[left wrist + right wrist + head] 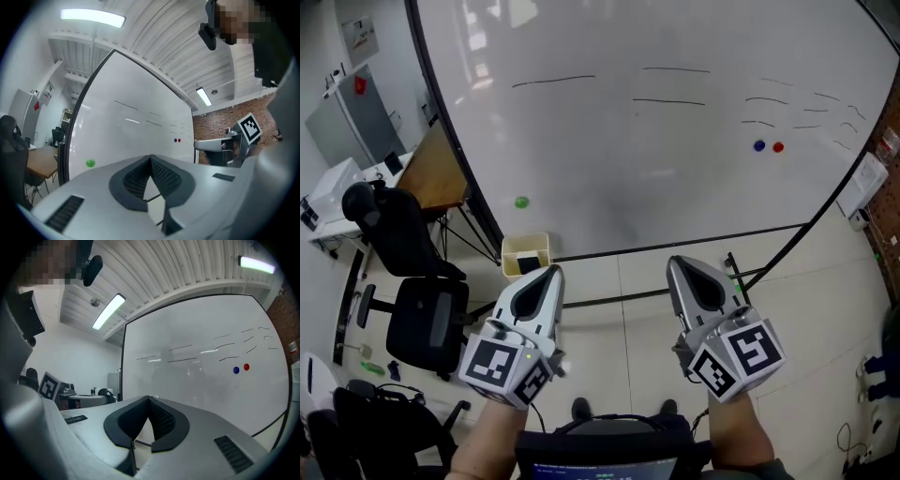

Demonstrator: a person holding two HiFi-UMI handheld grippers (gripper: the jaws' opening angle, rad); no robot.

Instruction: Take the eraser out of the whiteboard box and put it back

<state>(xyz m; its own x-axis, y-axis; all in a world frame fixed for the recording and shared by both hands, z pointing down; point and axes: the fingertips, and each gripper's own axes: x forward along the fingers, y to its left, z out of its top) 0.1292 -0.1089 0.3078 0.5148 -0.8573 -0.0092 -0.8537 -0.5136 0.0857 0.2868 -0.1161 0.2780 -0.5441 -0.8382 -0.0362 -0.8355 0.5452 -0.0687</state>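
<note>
A cream open-topped box (525, 246) hangs at the lower left edge of the whiteboard (675, 178). Something dark lies inside it; I cannot tell whether that is the eraser. My left gripper (549, 270) points level at the board, just right of the box and apart from it. Its jaws are shut with nothing between them, as the left gripper view (150, 158) shows. My right gripper (678, 262) is held beside it, farther right, also shut and empty (149, 399). Neither touches the board.
On the board sit a green magnet (521, 202), a blue magnet (758, 145) and a red magnet (778, 146), with several thin pen lines. Black office chairs (417, 281) and a wooden desk (431, 173) stand at the left. The board's stand bars (750, 274) run along the floor.
</note>
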